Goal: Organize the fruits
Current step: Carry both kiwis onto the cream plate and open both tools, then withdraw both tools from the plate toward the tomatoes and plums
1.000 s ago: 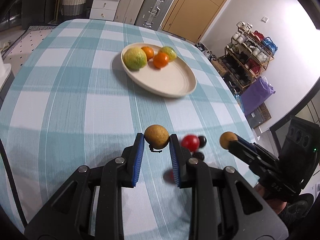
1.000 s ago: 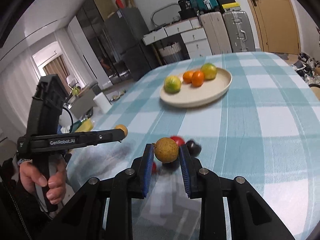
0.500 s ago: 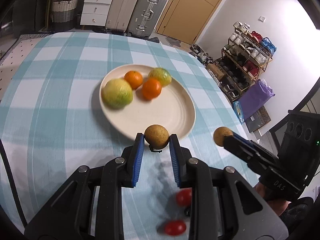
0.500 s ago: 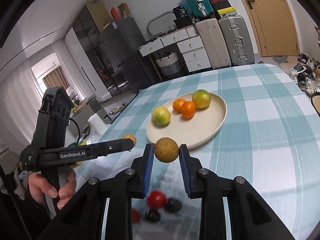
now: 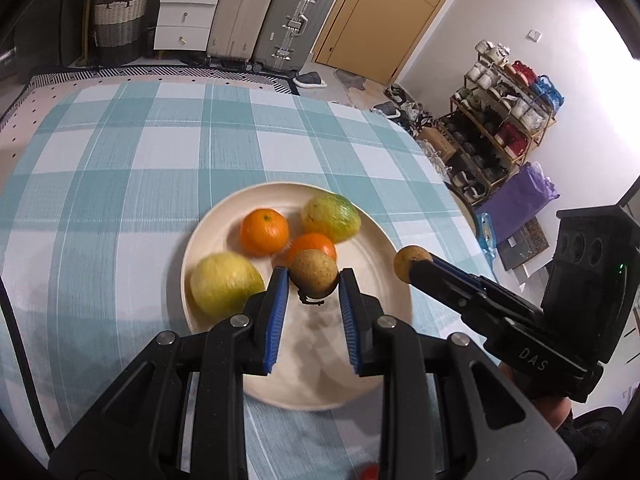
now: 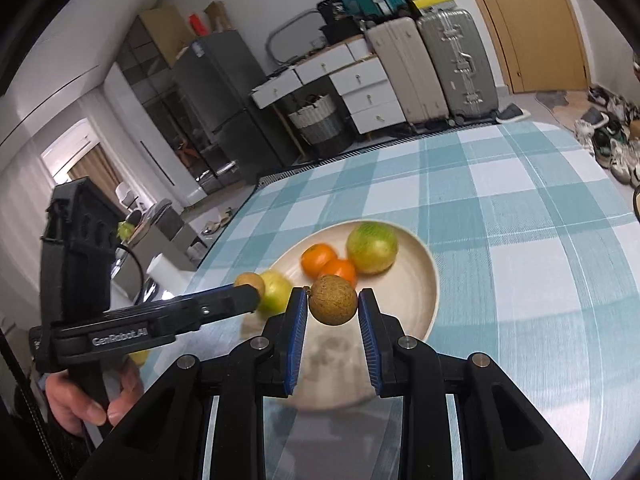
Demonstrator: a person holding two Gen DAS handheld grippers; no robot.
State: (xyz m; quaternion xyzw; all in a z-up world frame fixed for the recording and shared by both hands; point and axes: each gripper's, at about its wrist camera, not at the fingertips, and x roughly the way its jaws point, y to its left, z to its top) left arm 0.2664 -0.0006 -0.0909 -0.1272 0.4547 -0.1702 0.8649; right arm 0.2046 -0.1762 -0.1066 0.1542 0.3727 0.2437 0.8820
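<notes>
Left gripper, held in my left hand: its blue pads clamp a small brown round fruit at the fingertips, above the near part of the cream plate. Right gripper, held in my right hand: its blue-lined fingers likewise pinch a second brown fruit (rough-skinned, about the same in size as the first), also hanging over the plate's near rim.

Plate contents, seen ahead of my left tool: a yellow-green citrus just to the left of the fingers, two oranges directly beyond the held fruit, and a green-yellow fruit farther ahead and slightly right. All four lie inside the plate, the oranges close together.

Each tool shows in the other's camera: my right gripper enters the left view from the right, its fruit over the plate's right rim; my left one enters the right view from the left. Beneath everything lies a teal-and-white checked tablecloth. A scrap of something red shows at the bottom edge, under my left tool; too little of it shows to identify it.
</notes>
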